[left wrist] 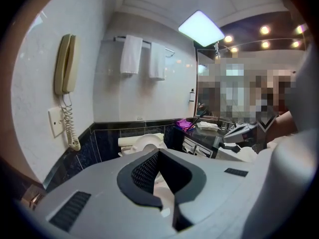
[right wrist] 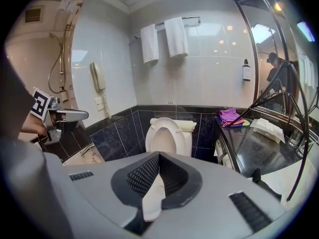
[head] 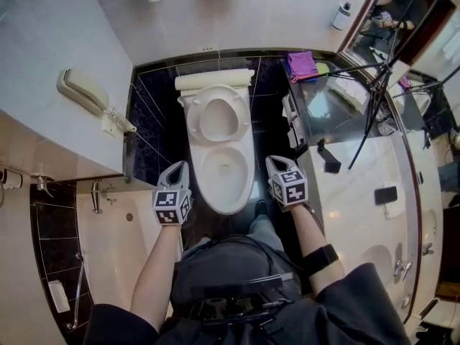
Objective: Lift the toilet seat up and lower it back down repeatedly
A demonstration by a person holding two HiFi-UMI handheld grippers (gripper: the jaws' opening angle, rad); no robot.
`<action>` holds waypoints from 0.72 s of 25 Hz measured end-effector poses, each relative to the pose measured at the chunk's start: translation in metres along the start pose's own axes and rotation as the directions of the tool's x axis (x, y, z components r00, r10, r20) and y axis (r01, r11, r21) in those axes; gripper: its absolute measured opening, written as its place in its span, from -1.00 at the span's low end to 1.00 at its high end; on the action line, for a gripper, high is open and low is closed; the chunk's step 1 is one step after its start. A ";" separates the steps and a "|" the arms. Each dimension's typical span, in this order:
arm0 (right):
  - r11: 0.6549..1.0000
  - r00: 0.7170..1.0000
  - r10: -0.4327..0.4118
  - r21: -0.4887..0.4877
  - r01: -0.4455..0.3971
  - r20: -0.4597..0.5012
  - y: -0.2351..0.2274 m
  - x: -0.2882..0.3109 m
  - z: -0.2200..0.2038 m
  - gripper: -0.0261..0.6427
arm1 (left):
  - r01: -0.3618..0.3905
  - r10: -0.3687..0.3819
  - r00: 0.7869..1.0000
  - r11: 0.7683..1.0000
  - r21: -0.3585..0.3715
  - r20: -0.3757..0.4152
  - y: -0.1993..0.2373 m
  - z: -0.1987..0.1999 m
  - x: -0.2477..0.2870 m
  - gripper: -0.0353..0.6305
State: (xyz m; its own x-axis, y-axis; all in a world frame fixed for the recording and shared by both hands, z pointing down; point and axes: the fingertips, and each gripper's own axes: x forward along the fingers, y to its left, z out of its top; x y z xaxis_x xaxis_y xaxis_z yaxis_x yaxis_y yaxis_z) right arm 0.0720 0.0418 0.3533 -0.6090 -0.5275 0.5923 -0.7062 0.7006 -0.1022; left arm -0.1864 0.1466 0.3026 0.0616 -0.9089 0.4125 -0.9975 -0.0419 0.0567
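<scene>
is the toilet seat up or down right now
Up: the white oval plastic toilet seat stands upright at the back, and the head view shows the white ceramic bowl uncovered.

No word, brand or number you can read, only black-and-white square code markers on your left cube (head: 171, 207) and right cube (head: 290, 187), print on the wall bottle (right wrist: 246, 69) too small to tell
</scene>
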 end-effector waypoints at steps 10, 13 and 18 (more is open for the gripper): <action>1.000 1.000 0.005 -0.009 -0.005 -0.008 0.000 0.004 -0.010 -0.87 | -0.009 0.009 1.000 1.000 -0.017 -0.019 0.001 -0.011 -0.001 -0.89; 0.999 1.000 -0.004 -0.038 0.003 -0.015 -0.004 0.008 -0.010 -0.87 | -0.008 0.007 1.000 1.000 -0.014 -0.021 -0.001 -0.011 0.003 -0.89; 0.990 0.999 -0.040 -0.136 0.037 -0.019 -0.011 0.023 0.012 -0.87 | -0.004 0.005 0.999 0.999 0.047 -0.032 -0.005 -0.008 0.016 -0.89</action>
State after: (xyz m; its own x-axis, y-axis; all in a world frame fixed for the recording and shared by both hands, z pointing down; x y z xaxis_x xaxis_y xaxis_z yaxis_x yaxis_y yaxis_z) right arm 0.0612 0.0162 0.3588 -0.5732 -0.5457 0.6113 -0.6725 0.7395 0.0296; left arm -0.1800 0.1358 0.3162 0.0576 -0.8955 0.4413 -0.9982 -0.0579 0.0127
